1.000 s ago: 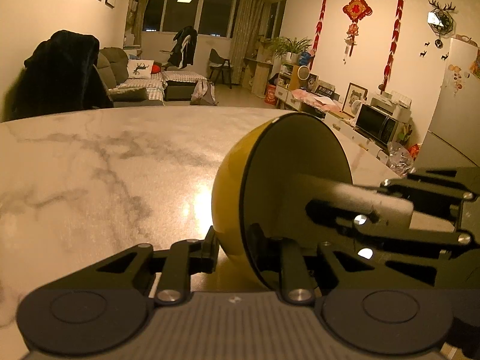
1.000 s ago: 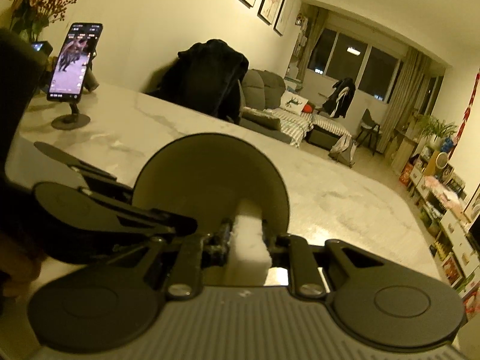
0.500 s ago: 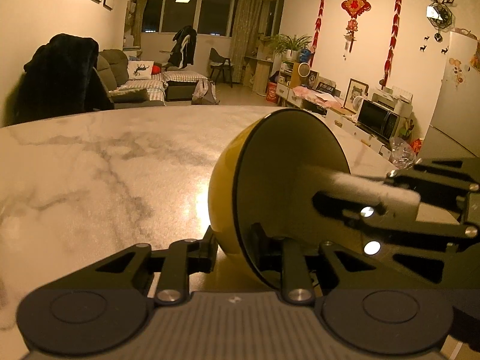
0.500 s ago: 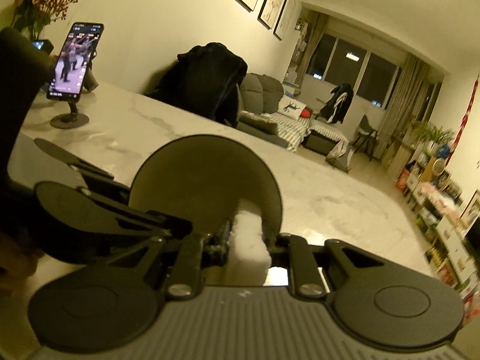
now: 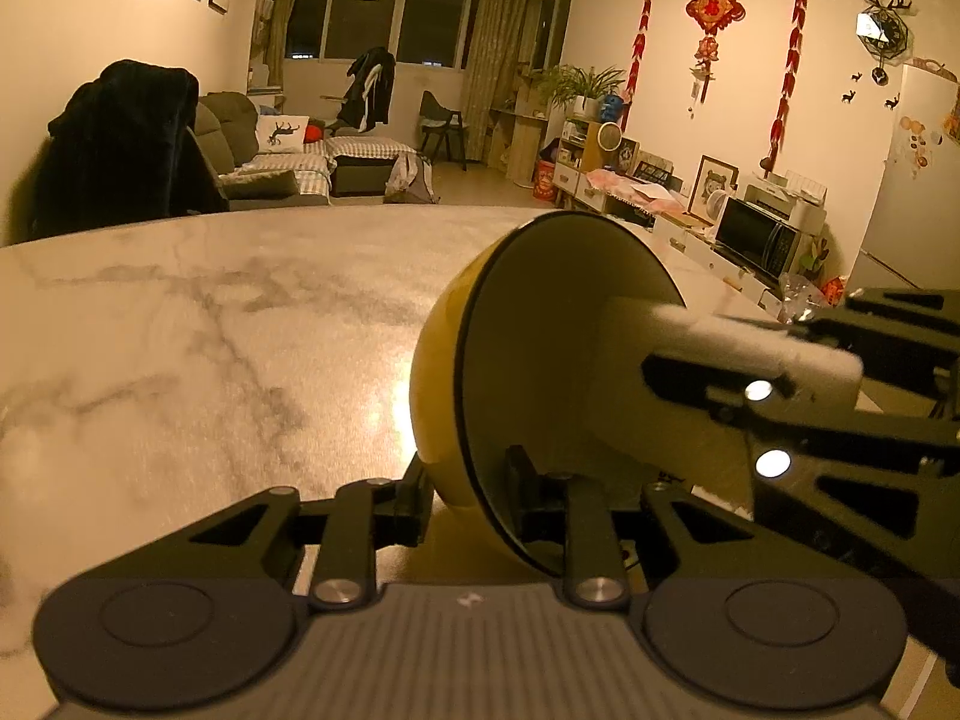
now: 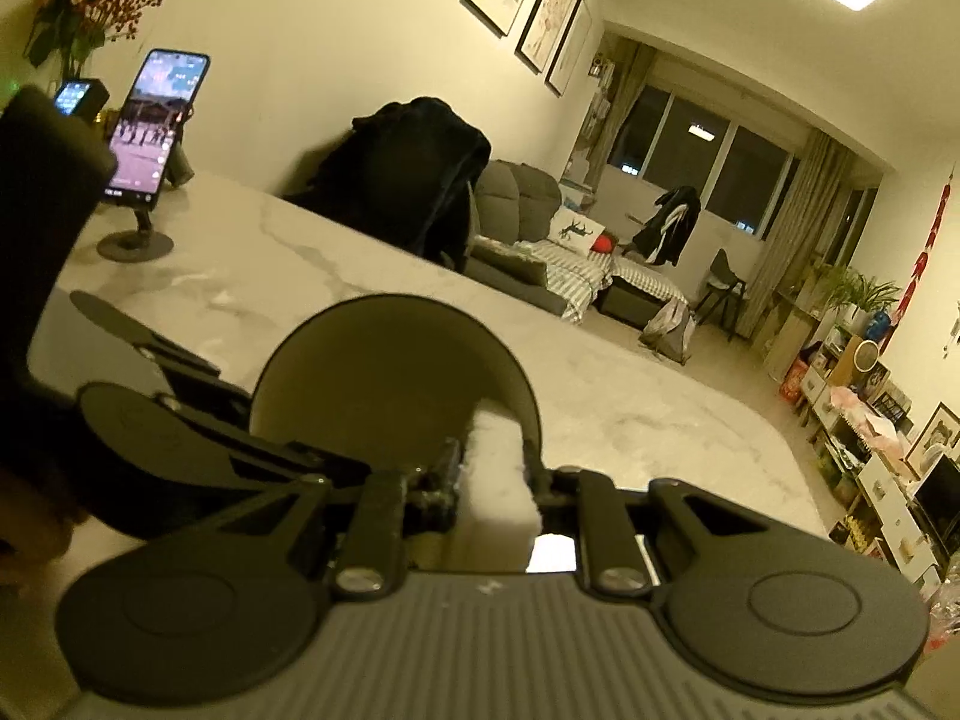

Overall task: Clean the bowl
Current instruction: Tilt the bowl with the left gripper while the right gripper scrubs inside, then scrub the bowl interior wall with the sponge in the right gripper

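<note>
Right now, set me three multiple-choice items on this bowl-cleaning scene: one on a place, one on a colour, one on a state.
1. Where is the front end of the white sponge?
A. inside the bowl
B. flat on the table
C. under the phone

2. What colour is the outside of the bowl?
A. blue
B. yellow
C. red

3. How does the bowl stand?
A. upside down on the table
B. upright and level
C. tipped on its side, rim clamped in the left tongs

Answers:
1 A: the right tongs push the sponge into the bowl's hollow.
2 B: the left wrist view shows a yellow shell.
3 C: its mouth faces sideways toward the sponge, with one finger on each side of the rim.
</note>
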Available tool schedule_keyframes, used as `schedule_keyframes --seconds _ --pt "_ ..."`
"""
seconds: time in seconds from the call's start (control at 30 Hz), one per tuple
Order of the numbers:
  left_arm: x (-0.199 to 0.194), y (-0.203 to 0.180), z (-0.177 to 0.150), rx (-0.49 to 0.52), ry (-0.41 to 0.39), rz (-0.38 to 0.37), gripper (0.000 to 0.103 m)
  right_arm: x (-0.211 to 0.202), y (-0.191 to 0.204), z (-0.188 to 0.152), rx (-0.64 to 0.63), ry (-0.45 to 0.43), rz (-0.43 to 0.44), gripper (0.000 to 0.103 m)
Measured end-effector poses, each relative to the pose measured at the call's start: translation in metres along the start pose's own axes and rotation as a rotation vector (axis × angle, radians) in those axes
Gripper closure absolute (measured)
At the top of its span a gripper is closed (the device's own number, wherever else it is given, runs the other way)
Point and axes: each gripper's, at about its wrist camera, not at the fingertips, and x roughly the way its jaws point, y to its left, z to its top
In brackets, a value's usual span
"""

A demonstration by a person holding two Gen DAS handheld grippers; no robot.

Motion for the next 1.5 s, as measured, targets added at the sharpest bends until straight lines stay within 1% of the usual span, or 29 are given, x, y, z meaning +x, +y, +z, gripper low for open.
schedule_keyframes --seconds 0.13,0.23,0.27,0.37,0.43,0.53,0.6,0.73,0.83,0.93,1.07,1.23,1.37,1.5 --pt "0.000 0.000 0.000 0.008 -0.002 -0.005 0.078 0.005 -0.005 -0.007 0.046 0.028 0.043 0.084" --pt "0.001 0.006 0.000 -0.051 0.002 -0.045 0.081 0.006 -0.004 -0.010 0.060 0.038 0.057 0.083" --pt "0.002 0.010 -0.001 -0.096 0.008 -0.070 0.082 0.006 -0.004 -0.010 0.064 0.040 0.061 0.083" --pt "0.002 0.019 -0.004 -0.168 0.007 -0.109 0.085 0.006 -0.003 -0.012 0.073 0.044 0.073 0.083" --pt "0.002 0.020 -0.005 -0.193 0.001 -0.105 0.085 0.005 -0.002 -0.012 0.076 0.041 0.072 0.083" --pt "-0.001 0.015 -0.003 -0.170 -0.011 -0.073 0.085 0.004 -0.002 -0.011 0.076 0.038 0.067 0.083" --pt "-0.005 0.009 -0.001 -0.116 -0.031 -0.037 0.086 0.003 -0.002 -0.010 0.068 0.036 0.062 0.084" --pt "-0.012 -0.003 0.000 0.026 -0.077 0.048 0.087 -0.002 0.002 -0.006 0.031 0.022 0.038 0.084" --pt "-0.015 -0.007 0.000 0.087 -0.093 0.102 0.087 -0.005 0.001 -0.006 0.015 0.013 0.022 0.084" --pt "-0.016 -0.012 0.000 0.138 -0.100 0.134 0.087 -0.009 -0.001 -0.004 0.005 0.001 0.019 0.084" --pt "-0.014 -0.019 -0.001 0.161 -0.107 0.145 0.087 -0.005 0.001 -0.005 -0.019 0.012 0.012 0.084" --pt "-0.010 -0.018 0.000 0.121 -0.091 0.139 0.086 0.003 -0.003 -0.012 0.049 0.040 0.057 0.084" --pt "-0.007 -0.019 0.001 0.101 -0.066 0.134 0.085 0.006 -0.005 -0.013 0.072 0.049 0.073 0.084" --pt "-0.005 -0.019 0.002 0.094 -0.040 0.131 0.083 0.007 -0.004 -0.013 0.069 0.053 0.074 0.083"
